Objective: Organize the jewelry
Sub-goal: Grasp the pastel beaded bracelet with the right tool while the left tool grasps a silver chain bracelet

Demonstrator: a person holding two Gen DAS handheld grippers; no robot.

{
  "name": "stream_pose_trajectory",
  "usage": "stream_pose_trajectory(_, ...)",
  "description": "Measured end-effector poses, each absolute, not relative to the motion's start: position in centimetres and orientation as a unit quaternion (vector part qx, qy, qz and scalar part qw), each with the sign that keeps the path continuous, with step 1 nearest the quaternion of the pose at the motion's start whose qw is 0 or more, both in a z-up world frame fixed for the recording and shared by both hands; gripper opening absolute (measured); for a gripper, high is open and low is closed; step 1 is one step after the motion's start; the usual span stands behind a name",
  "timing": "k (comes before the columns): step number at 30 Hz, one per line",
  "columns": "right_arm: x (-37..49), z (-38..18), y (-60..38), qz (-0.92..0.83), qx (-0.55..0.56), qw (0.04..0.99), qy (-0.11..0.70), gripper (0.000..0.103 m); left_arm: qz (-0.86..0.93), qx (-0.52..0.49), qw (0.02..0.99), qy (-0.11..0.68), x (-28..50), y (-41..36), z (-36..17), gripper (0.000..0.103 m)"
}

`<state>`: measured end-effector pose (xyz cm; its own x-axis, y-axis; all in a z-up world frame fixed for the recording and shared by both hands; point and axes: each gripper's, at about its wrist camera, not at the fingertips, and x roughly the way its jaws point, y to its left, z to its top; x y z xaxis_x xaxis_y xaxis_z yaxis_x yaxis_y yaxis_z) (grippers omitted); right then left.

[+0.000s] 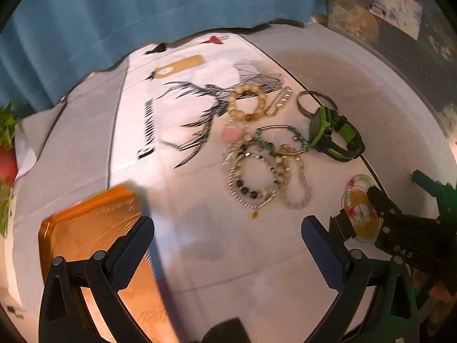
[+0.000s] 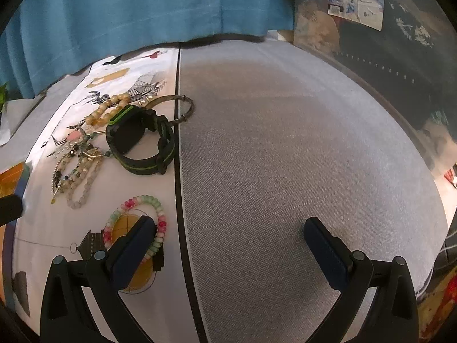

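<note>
A heap of bead bracelets (image 1: pixel 262 168) lies on a white printed cloth (image 1: pixel 177 131), with a yellow bead bracelet (image 1: pixel 247 102), a metal bangle (image 1: pixel 314 101) and a black-green watch (image 1: pixel 334 134) beside it. A pink-green bead bracelet (image 2: pixel 137 223) lies apart, near my right gripper's left finger (image 2: pixel 134 251). An orange tray (image 1: pixel 94 243) sits under my left gripper's left finger. My left gripper (image 1: pixel 228 245) is open and empty above the cloth. My right gripper (image 2: pixel 228 251) is open and empty; it also shows in the left wrist view (image 1: pixel 405 228).
The cloth lies on a grey fabric surface (image 2: pixel 285 171) with a black seam. A blue curtain (image 2: pixel 128 8) hangs behind. Dark clutter with a paper label (image 2: pixel 355 0) is at the back right. Green leaves (image 1: pixel 7 125) are at the far left.
</note>
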<state>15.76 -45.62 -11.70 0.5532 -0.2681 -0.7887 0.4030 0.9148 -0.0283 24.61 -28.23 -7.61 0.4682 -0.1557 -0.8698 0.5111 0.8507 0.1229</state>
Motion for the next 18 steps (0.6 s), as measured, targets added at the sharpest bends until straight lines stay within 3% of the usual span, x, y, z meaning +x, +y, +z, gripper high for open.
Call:
stream_pose_trajectory(9, 15.7, -11.9, -45.3, -0.199, 0.076, 0.887, 0.41, 0.103, -0.21, 0.203, 0.825, 0.484, 26.2, -29.5, -9.6, 0.097)
stream_pose_trajectory(15, 15.9, -11.9, -45.4, -0.195, 0.075, 0.887, 0.411, 0.103, -0.222, 0.205, 0.815, 0.495, 26.9, -29.7, -10.6, 0.079)
stream_pose_trajectory(17, 16.0, -11.9, -45.4, -0.195, 0.075, 0.886, 0.413, 0.103, -0.235, 0.195, 0.814, 0.494, 27.0, -29.5, -10.6, 0.066)
stream_pose_trajectory(18, 16.0, -11.9, -45.4, -0.192, 0.074, 0.886, 0.416, 0.103, -0.239, 0.189, 0.814, 0.495, 27.0, -29.4, -10.6, 0.049)
